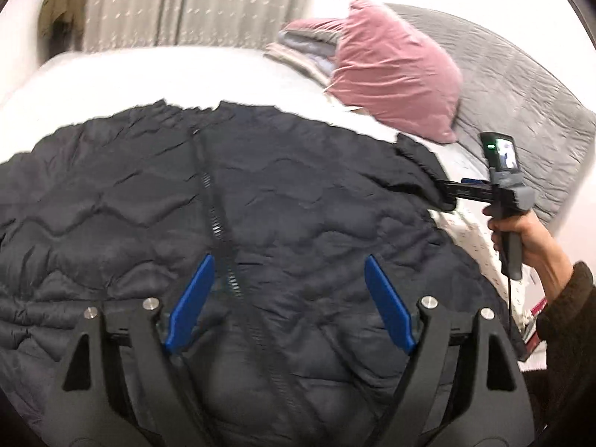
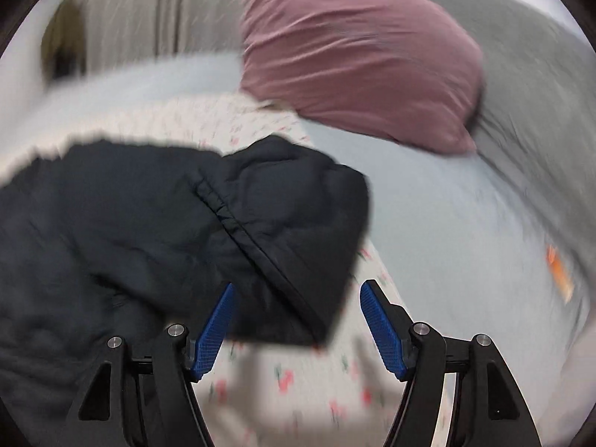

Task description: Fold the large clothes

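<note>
Bed (image 1: 156,74): one, white-covered; its near edge is hidden under the jacket, and the right wrist view of it is smeared with blur.
Jacket (image 1: 298,205): one dark quilted jacket spread flat on the bed, zipper (image 1: 219,223) running up its middle; its lower part is cut off behind the left gripper's frame.
Grey blanket (image 1: 521,93): one, beyond the jacket on its right side, partly cut by the lens rim.
Pink pillow (image 1: 395,70): one, past the jacket's far right corner, leaning on the grey blanket.
Folded stack (image 1: 301,48): just behind the pillow; the number of pieces is hard to tell.
Left gripper (image 1: 288,298): one, fingers spread wide above the jacket's zipper, holding nothing.
Right gripper (image 2: 296,320): one, fingers apart around the jacket's right sleeve (image 2: 298,223), possibly not yet touching it; blur hides contact.
Right hand (image 1: 521,234): one, wrapped round the gripper handle at the jacket's right edge.
</note>
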A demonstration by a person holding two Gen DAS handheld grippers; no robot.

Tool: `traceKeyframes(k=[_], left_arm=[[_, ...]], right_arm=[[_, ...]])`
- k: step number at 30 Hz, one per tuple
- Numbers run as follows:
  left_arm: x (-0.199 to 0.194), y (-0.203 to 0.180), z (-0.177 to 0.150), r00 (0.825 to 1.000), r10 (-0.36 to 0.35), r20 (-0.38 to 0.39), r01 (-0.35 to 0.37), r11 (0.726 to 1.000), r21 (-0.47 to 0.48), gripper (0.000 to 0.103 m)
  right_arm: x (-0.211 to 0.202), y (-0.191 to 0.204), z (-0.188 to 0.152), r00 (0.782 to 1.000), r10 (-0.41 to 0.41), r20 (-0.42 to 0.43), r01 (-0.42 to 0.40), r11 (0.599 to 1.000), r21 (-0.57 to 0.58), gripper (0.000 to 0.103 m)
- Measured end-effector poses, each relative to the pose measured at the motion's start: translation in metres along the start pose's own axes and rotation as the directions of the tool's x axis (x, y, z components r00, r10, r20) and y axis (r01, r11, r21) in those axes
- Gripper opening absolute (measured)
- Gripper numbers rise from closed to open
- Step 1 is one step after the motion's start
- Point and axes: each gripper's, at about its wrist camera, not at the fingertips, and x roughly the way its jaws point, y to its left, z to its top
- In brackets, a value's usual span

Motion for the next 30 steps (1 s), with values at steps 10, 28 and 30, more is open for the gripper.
traceKeyframes(k=[10,28,30], left_arm=[[0.034,0.009,-0.011,0.994,0.051,-0.094,-0.048,0.998,0.036,0.082],[0.04,0.008,-0.013,0.989,0.092,-0.118,-0.083,0.993,0.078,0.083],[0.037,0.014,-0.01,0.99,0.084,-0.11,-0.08,0.996,0.045,0.083]], right_arm=[[0.046,-0.094,0.05,0.972,-0.227,0.065,0.213,0.961,0.176,0.007],[0.049,-0.232,-0.046,0.999,-0.047,-0.007,0.039,0.727,0.686,0.067],[0.052,-0.228,-0.046,1.0,-0.012,-0.026,0.027,0.671,0.741,0.068]])
